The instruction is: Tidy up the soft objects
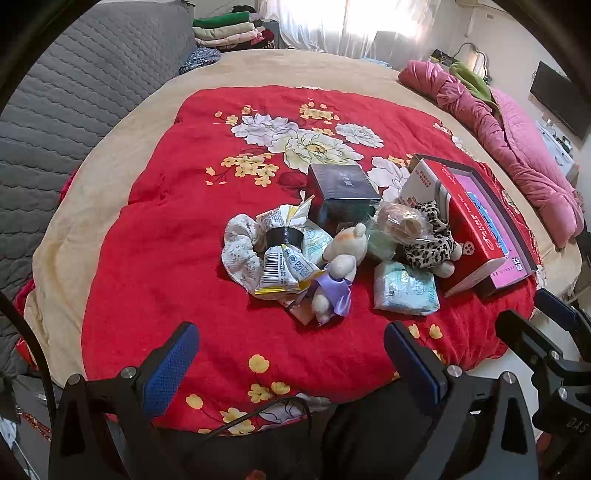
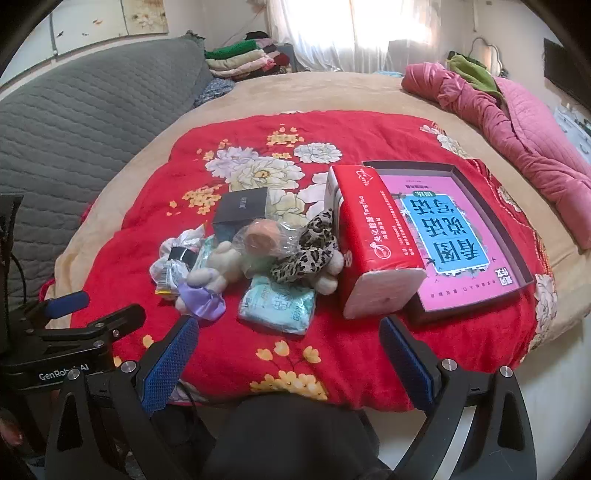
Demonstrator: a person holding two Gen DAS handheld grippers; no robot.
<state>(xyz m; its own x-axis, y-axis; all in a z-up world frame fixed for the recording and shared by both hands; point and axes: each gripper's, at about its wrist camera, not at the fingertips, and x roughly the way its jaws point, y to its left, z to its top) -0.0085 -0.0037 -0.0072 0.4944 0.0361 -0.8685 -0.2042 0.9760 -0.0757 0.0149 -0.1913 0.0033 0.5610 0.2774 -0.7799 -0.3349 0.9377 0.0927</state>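
A heap of small things lies on the red floral quilt [image 1: 166, 229]: a cream plush bear in a purple dress [image 1: 338, 269] [image 2: 210, 280], a leopard-print plush [image 1: 428, 243] [image 2: 306, 251], a white scrunchie [image 1: 240, 247], a crumpled snack wrapper [image 1: 284, 266], a pale blue tissue pack [image 1: 404, 290] [image 2: 277, 302] and a bagged round bun [image 2: 262, 236]. My left gripper [image 1: 291, 354] hovers open in front of the heap, nothing between its blue pads. My right gripper [image 2: 288, 350] is open too, short of the tissue pack.
A dark box [image 1: 341, 188] stands behind the heap. A red tissue box [image 2: 373, 236] leans on a shallow tray with a pink book [image 2: 454, 236] at the right. A pink duvet [image 2: 517, 125], a grey quilted cover [image 1: 74, 92] and folded clothes [image 1: 232, 29] ring the bed.
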